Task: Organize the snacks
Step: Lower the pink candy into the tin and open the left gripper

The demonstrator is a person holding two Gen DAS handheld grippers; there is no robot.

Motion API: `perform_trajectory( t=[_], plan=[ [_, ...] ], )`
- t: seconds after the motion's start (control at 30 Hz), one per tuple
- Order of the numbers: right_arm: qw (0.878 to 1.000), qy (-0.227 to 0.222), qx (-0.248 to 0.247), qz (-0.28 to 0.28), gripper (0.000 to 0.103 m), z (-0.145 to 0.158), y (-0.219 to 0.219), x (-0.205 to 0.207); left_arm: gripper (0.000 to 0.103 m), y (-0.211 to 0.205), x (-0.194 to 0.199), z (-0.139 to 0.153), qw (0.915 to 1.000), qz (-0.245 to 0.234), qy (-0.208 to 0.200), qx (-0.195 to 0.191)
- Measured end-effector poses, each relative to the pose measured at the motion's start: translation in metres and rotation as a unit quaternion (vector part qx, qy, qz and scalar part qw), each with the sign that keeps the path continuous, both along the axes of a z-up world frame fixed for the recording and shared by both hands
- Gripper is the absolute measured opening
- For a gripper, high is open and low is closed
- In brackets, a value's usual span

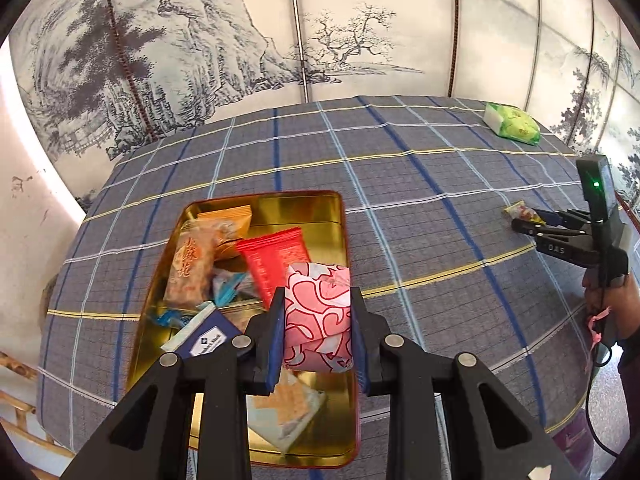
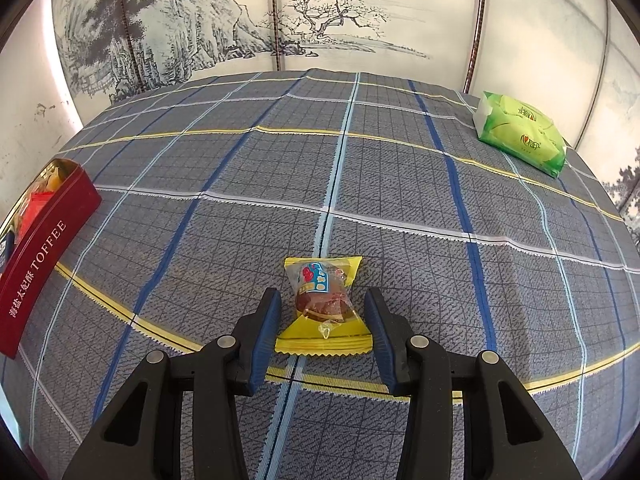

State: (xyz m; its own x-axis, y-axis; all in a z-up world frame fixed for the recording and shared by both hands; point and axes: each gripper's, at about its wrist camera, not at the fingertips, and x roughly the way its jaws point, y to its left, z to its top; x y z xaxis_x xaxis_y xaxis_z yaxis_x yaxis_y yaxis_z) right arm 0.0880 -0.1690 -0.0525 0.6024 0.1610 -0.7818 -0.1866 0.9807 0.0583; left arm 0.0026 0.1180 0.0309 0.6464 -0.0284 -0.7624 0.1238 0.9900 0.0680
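Observation:
My left gripper (image 1: 318, 300) is shut on a pink-and-white patterned snack packet (image 1: 318, 312) and holds it above the right side of the gold-lined tin (image 1: 340, 216). The tin holds several snacks, among them a red packet (image 1: 276, 260) and an orange-printed packet (image 1: 192, 268). My right gripper (image 2: 322, 304) is open, its fingers on either side of a yellow-edged clear snack packet (image 2: 322, 300) lying on the cloth. In the left wrist view the right gripper (image 1: 528, 220) shows at the far right by that packet (image 1: 520, 212).
A green tissue pack (image 2: 520, 136) lies at the table's far right; it also shows in the left wrist view (image 1: 512, 124). The tin's red outer wall (image 2: 44, 256) reads TOFFEE at the left. A plaid cloth (image 2: 280, 168) covers the table. A painted screen (image 1: 240, 40) stands behind.

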Motion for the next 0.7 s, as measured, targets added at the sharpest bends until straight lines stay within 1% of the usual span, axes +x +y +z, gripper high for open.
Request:
perform_trajectory(
  t=[0.5, 0.7],
  plan=[
    [1.000, 0.000, 0.000, -0.003, 0.043, 0.000, -0.002, 0.001, 0.025, 0.030, 0.018, -0.030, 0.9989, 0.022, 0.040, -0.012],
    [0.999, -0.002, 0.031, -0.011, 0.043, 0.001, -0.007, -0.010, 0.025, 0.037, 0.022, -0.037, 0.9983, 0.026, 0.050, -0.013]
  ],
)
